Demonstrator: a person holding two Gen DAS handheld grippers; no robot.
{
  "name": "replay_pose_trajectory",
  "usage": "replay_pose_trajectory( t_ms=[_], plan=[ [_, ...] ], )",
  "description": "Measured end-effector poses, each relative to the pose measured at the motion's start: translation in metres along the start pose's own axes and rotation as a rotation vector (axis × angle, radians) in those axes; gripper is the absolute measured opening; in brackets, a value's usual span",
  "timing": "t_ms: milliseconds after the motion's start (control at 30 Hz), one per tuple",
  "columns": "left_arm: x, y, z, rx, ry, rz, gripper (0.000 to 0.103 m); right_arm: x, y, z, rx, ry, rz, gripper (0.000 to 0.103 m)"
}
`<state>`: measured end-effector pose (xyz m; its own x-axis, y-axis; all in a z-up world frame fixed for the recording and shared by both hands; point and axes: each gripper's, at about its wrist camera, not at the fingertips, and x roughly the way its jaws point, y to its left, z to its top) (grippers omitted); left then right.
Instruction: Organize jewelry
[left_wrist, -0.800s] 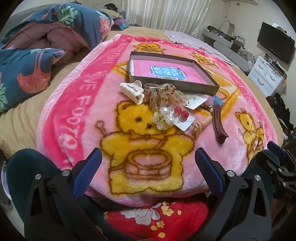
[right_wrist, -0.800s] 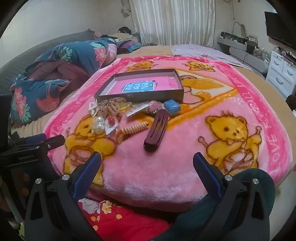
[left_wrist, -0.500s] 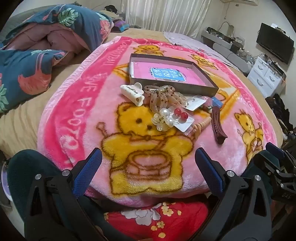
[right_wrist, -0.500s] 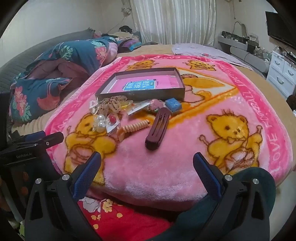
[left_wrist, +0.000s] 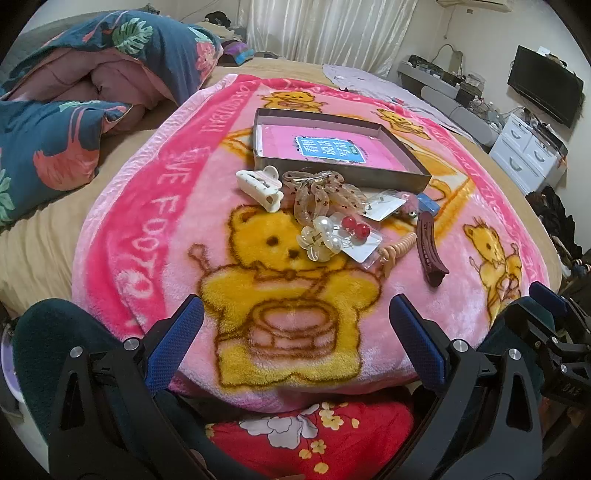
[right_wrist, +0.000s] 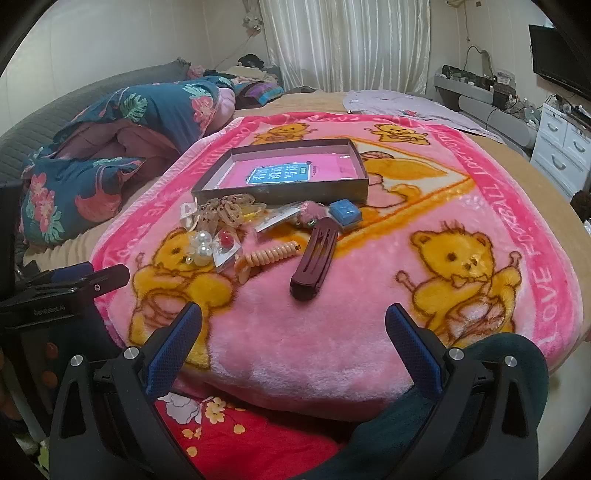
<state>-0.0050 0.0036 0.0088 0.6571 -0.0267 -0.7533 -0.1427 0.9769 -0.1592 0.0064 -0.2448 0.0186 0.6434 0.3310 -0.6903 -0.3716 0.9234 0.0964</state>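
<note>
Left wrist view: jumbled hair clips (left_wrist: 334, 206) beside shallow pink-lined box (left_wrist: 334, 147); both grippers' fingers (left_wrist: 177, 339) spread wide, empty.

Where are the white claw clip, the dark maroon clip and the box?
white claw clip (left_wrist: 260, 186), left wrist view, on its body
dark maroon clip (right_wrist: 314, 260), right wrist view, mid-length of its top
box (right_wrist: 280, 192), right wrist view, on its near wall

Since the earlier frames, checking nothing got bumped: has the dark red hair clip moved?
No. The dark red hair clip still lies beside the coiled hair tie, before the box.
</note>
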Motion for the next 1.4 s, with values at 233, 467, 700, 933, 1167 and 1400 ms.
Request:
replay_pose_trajectory(
  t_ms=[233,467,700,933,1167,1400],
  plan=[
    [-0.001,-0.0013,0.0001,0.003,-0.002,0.001,0.094,-0.0004,0.0002,0.0003,-0.001,0.0,0.0,0.099],
    [-0.0017,-0.0021,-0.0005,0.002,-0.003,-0.001,0.094,-0.0019,0.0011,0.001,-0.002,-0.001,0.002,0.099],
    [-0.0011,-0.0022,-0.0007,0.003,-0.001,0.001,0.094,-0.0022,0.0022,0.0013,-0.006,-0.003,0.004,0.099],
    [-0.0017,-0.003,-0.001,0.007,-0.002,0.002,0.094,-0.0029,0.002,0.0016,-0.005,-0.006,0.007,0.099],
    [0.0016,-0.0069,-0.0029,0.025,0.003,0.006,0.094,-0.0037,0.0021,0.0016,-0.005,-0.006,0.01,0.099],
    [0.0024,-0.0078,-0.0029,0.026,0.004,0.006,0.094,-0.0035,0.0023,0.0013,-0.004,-0.006,0.009,0.099]
  ],
)
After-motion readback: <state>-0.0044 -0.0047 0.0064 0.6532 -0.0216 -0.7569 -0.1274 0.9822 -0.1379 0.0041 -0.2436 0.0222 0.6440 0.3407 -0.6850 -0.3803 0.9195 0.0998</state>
